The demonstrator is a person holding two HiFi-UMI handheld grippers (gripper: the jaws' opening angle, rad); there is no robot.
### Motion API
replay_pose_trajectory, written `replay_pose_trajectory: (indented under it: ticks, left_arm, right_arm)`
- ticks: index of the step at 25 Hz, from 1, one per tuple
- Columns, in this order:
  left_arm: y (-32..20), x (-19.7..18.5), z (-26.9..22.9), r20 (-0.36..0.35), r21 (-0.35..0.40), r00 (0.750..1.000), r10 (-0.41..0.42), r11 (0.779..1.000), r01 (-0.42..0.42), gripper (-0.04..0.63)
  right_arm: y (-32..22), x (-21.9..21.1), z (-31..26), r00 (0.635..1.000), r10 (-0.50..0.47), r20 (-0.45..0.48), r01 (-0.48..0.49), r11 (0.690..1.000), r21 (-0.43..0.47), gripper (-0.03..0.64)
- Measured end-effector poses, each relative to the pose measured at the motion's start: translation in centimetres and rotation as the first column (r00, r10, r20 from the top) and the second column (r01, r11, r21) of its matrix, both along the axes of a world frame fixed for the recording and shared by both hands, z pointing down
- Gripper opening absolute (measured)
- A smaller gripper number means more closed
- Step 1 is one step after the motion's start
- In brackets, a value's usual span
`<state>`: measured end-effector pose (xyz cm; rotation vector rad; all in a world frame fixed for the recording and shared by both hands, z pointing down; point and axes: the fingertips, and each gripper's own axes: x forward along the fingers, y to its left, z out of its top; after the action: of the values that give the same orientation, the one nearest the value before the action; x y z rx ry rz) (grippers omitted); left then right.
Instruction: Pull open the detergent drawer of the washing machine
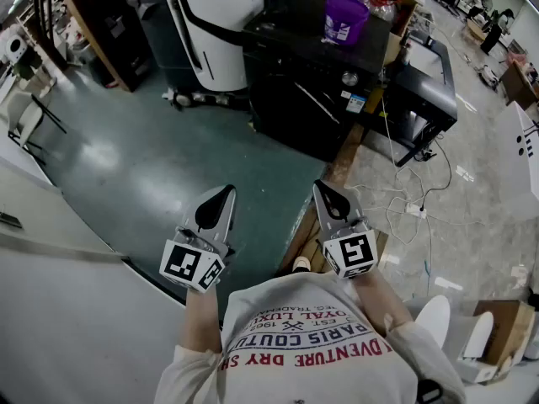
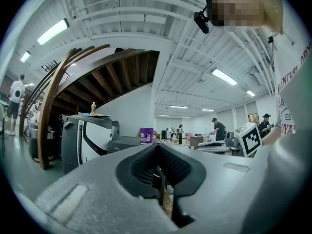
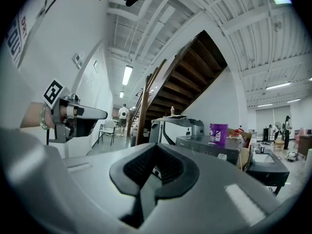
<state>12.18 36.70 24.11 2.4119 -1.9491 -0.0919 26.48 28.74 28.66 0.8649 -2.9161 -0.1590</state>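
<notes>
step: approach, not started | washing machine [image 1: 307, 91] dark, purple cup [image 1: 345, 19] on its top, I can't make out the drawer yet | left gripper [image 1: 224, 194] and right gripper [image 1: 323, 188] both closed, empty, level, well short of washing machine | I should close in, open one gripper, clamp drawer front squarely, pull straight out

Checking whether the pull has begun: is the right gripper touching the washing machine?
Apart. The head view shows the right gripper held close to the person, with a stretch of floor between it and the dark washing machine.
</notes>
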Motion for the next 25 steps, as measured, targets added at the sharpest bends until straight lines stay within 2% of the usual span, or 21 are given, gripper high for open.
replay_pose_trajectory:
  ticks: [11, 15, 16, 17, 18, 25]
  left_arm:
    - [-2.8, -0.3, 0.4, -0.005, -0.008, 1.0, -0.024, 1.0, 0.024, -0.008]
    - [-4.6, 0.3, 0.2, -0.016, 0.016, 0.999, -0.035, 0.999, 0.035, 0.002]
    - [-5.2, 0.4, 0.2, -0.022, 0.023, 0.999, -0.042, 0.999, 0.043, 0.121]
    - [-5.8, 0.6, 0.3, -0.027, 0.027, 0.998, -0.048, 0.998, 0.049, 0.276]
    - [-6.4, 0.7, 0.4, -0.032, 0.03, 0.998, -0.054, 0.998, 0.055, 0.353]
    - [-10.2, 1.7, 1.2, -0.085, 0.032, 0.994, -0.073, 0.997, 0.076, 0.356]
  right_arm:
    - [-2.8, 0.2, 0.7, 1.0, -0.009, 0.0, 0.009, 1.0, -0.013, 0.0]
    - [-4.7, 0.9, 0.7, 1.0, -0.01, 0.03, 0.01, 1.0, -0.024, 0.002]
    - [-5.2, 1.1, 0.7, 0.999, -0.013, 0.031, 0.014, 1.0, -0.024, 0.001]
    - [-5.8, 1.4, 0.8, 0.999, -0.016, 0.031, 0.017, 1.0, -0.023, 0.002]
    - [-6.5, 1.6, 1.0, 0.999, -0.019, 0.03, 0.02, 1.0, -0.021, 0.002]
    - [-10.3, 3.0, 2.8, 1.0, -0.029, 0.008, 0.029, 0.997, -0.066, 0.002]
